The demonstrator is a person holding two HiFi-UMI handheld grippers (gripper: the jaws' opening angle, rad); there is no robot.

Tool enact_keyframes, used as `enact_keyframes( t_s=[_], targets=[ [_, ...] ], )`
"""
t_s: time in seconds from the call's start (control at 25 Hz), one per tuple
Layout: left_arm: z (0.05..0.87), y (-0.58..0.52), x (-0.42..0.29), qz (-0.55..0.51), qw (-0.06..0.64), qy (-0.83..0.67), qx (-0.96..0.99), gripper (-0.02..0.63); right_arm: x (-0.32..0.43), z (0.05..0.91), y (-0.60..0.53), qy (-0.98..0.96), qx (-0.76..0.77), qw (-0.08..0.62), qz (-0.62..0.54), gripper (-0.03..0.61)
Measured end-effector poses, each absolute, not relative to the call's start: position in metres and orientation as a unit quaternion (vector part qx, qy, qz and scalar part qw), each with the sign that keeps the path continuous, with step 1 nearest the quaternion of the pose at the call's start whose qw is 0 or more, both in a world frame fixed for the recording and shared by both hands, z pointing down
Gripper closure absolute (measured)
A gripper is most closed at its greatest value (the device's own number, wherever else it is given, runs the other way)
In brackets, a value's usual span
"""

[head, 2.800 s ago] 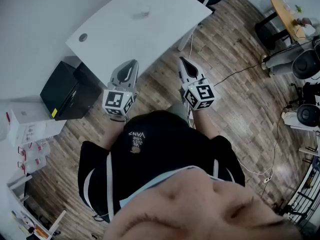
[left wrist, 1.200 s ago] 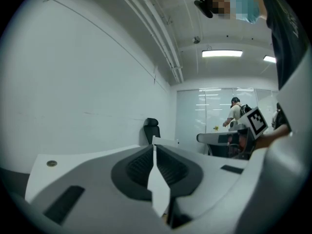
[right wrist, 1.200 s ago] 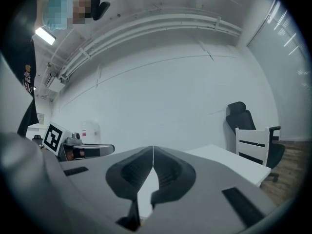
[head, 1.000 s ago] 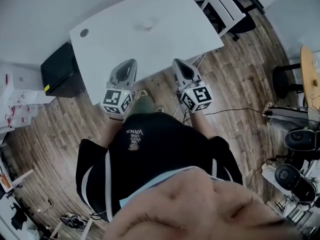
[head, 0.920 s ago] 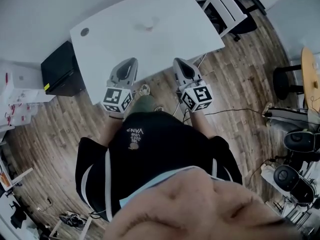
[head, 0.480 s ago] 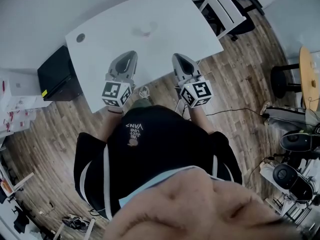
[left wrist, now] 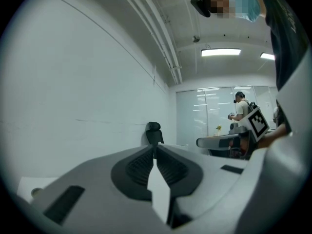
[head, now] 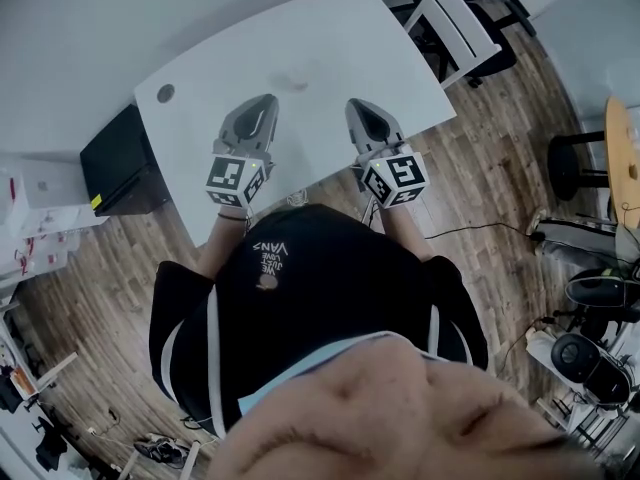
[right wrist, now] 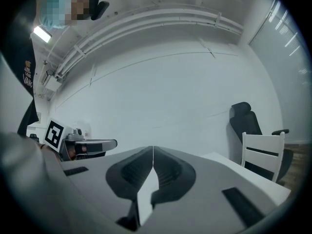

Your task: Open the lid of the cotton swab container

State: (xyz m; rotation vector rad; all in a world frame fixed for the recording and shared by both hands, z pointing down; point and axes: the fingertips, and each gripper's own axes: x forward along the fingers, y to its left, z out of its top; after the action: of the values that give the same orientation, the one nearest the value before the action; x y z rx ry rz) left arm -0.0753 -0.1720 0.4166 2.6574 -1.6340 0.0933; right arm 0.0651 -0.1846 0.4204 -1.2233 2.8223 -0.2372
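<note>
Left gripper view: left gripper (left wrist: 155,148) has its jaws pressed together, with nothing between the ribbed pads. The right gripper (right wrist: 153,151) is the same in its own view, pads meeting along 1 line and empty. Neither gripper view shows the task's thing.

Head view: both grippers sit over the near edge of the white table (head: 380,48). They are side by side and apart, tips aimed across the table, bodies roughly level. Forearms run straight out from the torso with elbows tucked and no visible roll at the wrists.

Cotton swab container (head: 292,80): 1 small pale smudge near the middle of the table, beyond both sets of tips and roughly between their lines. It is too small to make out the lid, its seam or any tab.

Handling, judged: probably thin clear plastic, very light, stiff but crushable. It would likely skate on the smooth table if pushed from 1 side only.
- Plan for 2 contacts: 1 gripper pinching the body low on its wall to pin it, the other taking the lid at its rim or tab.
- Keep the squeeze gentle.
- Both claws must open first.

White chair (head: 455,28) stands at the far right corner of the table.
</note>
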Motion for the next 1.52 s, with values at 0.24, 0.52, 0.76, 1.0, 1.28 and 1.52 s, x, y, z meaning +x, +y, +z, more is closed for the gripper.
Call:
enact_keyframes(
  t_s=[0.24, 0.52, 0.76, 1.0, 1.28, 1.52],
  targets=[
    [0.419, -0.196, -0.086, 0.03, 0.012, -0.518, 0.855, 0.584, 0.05, 0.424, -0.207, 0.914, -0.398, 0.023, -0.079, 0.566],
    [0.429, -0.214, -0.099, 0.034, 0.025, -0.514, 0.857, 0.584, 0.034, 0.431, -0.226, 0.915, -0.396, 0.013, -0.08, 0.566],
    [0.438, -0.233, -0.104, 0.039, 0.032, -0.506, 0.861, 0.583, 0.024, 0.433, -0.24, 0.915, -0.395, 0.007, -0.082, 0.566],
    [0.456, -0.251, -0.105, 0.048, 0.022, -0.499, 0.865, 0.583, 0.021, 0.445, -0.249, 0.912, -0.4, -0.005, -0.091, 0.566],
    [0.488, -0.271, -0.1, 0.065, 0.018, -0.488, 0.87, 0.584, 0.021, 0.457, -0.255, 0.907, -0.409, -0.018, -0.102, 0.566],
    [0.515, -0.283, -0.098, 0.078, 0.025, -0.482, 0.872, 0.584, 0.016, 0.464, -0.258, 0.906, -0.408, -0.029, -0.109, 0.566]
  ],
)
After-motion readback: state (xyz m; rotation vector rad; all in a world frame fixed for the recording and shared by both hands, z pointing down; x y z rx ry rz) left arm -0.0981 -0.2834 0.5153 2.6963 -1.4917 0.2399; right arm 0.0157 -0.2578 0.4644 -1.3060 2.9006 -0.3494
